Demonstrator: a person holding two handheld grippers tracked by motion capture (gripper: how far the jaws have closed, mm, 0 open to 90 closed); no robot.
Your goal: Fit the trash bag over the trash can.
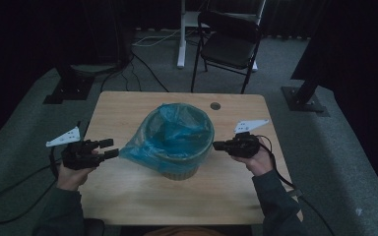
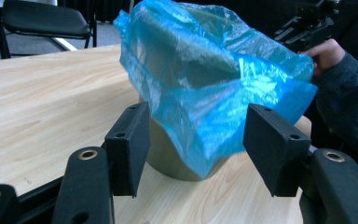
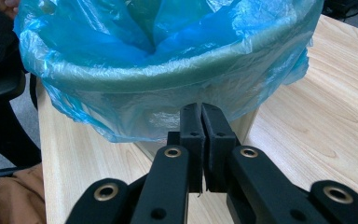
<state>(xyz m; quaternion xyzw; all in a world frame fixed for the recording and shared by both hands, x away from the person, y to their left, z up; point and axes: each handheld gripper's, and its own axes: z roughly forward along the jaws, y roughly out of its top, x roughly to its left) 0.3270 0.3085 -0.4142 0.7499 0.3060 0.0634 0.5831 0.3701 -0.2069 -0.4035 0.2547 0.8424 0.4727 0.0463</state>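
With the right claw [image 3: 200, 121] clenched on the bag [image 1: 174, 135] hem, close the released left claw [image 2: 196, 140] on its loose flap and pull it down over the bin [image 1: 179, 172]

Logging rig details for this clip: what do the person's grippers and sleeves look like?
Both are black. The left claw and right claw each carry a pale three-cornered plate on top and trail a black cable. The jaws are flat black pads on arms with brass-ringed holes. The sleeves are dark grey.
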